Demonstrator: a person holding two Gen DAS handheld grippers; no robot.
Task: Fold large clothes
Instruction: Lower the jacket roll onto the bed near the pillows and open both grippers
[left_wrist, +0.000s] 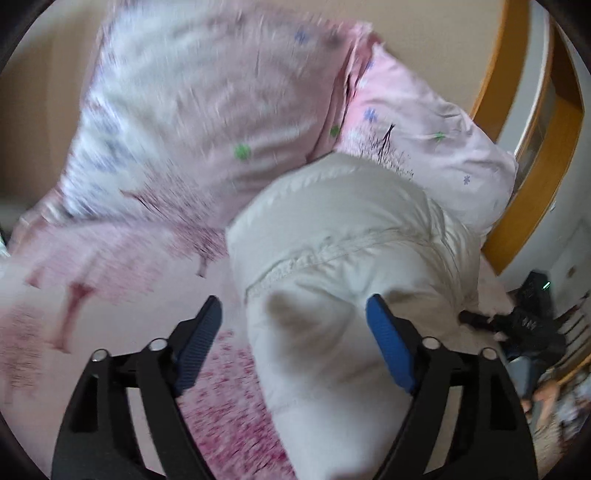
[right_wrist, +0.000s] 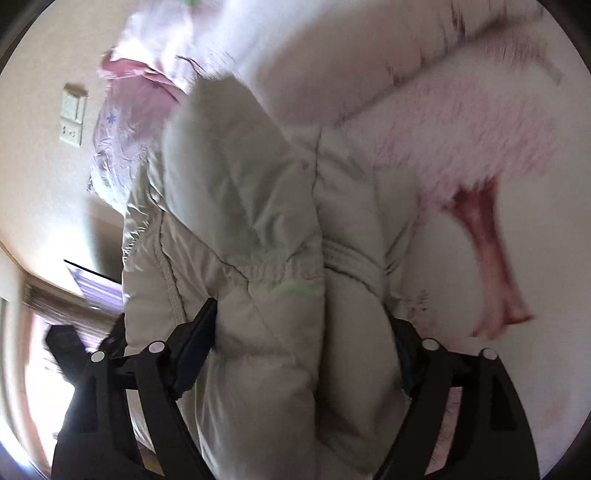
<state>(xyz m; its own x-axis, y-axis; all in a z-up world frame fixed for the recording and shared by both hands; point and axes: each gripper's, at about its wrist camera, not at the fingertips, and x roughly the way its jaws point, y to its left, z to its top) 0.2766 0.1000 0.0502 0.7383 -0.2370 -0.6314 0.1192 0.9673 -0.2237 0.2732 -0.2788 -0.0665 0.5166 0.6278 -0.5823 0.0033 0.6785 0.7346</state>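
A puffy cream quilted jacket (left_wrist: 343, 229) lies bunched on the pink-printed bed sheet (left_wrist: 110, 266). In the left wrist view my left gripper (left_wrist: 293, 301) is open wide over its near end. The right blue pad (left_wrist: 388, 343) rests against the fabric, while the left finger (left_wrist: 199, 339) stands clear over the sheet. In the right wrist view the jacket (right_wrist: 240, 221) bulges up between the fingers of my right gripper (right_wrist: 301, 310), which also stands wide and open. Its left finger (right_wrist: 195, 347) is at the jacket's edge. The padding half hides the other finger.
Pink flowered pillows (left_wrist: 424, 129) and a bunched quilt (left_wrist: 192, 103) lie beyond the jacket, against a beige wall. A wooden door frame (left_wrist: 517, 147) and a black device (left_wrist: 532, 317) are at the right. A wall switch plate (right_wrist: 74, 114) shows in the right wrist view.
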